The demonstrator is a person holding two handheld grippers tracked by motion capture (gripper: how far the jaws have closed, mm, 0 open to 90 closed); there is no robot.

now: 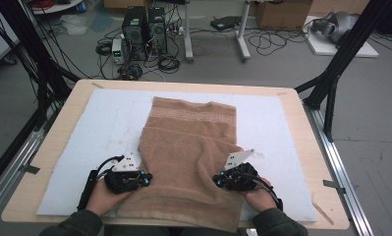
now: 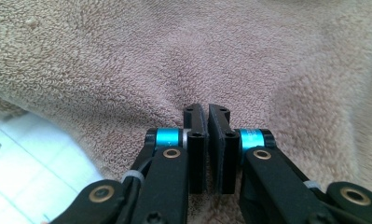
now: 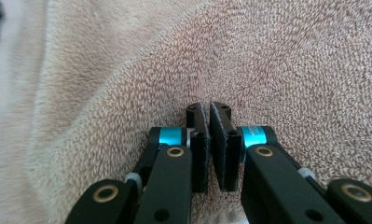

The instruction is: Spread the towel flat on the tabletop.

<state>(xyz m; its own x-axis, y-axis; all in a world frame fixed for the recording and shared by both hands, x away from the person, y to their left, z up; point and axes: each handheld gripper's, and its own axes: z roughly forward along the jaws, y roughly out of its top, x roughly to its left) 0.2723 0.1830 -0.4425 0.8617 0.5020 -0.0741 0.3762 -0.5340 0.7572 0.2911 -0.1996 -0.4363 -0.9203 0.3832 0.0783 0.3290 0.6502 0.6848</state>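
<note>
High view: towel point(image 1: 186, 162) between left claw point(image 1: 147, 181) and right claw point(image 1: 217, 180).

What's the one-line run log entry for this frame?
left tool: shut, tips at towel | right tool: shut, tips at towel | towel: flat on white mat, near end over table edge | grip: unclear

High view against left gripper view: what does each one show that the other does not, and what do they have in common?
The high view gives the whole scene: the table, the full towel with its patterned band, the right gripper at the towel's right edge, and computer towers on the floor behind. The left gripper view gives close detail: the left gripper has its jaws almost together, and the towel puckers at their tips. Both share the towel, the left gripper and the white mat.
</note>
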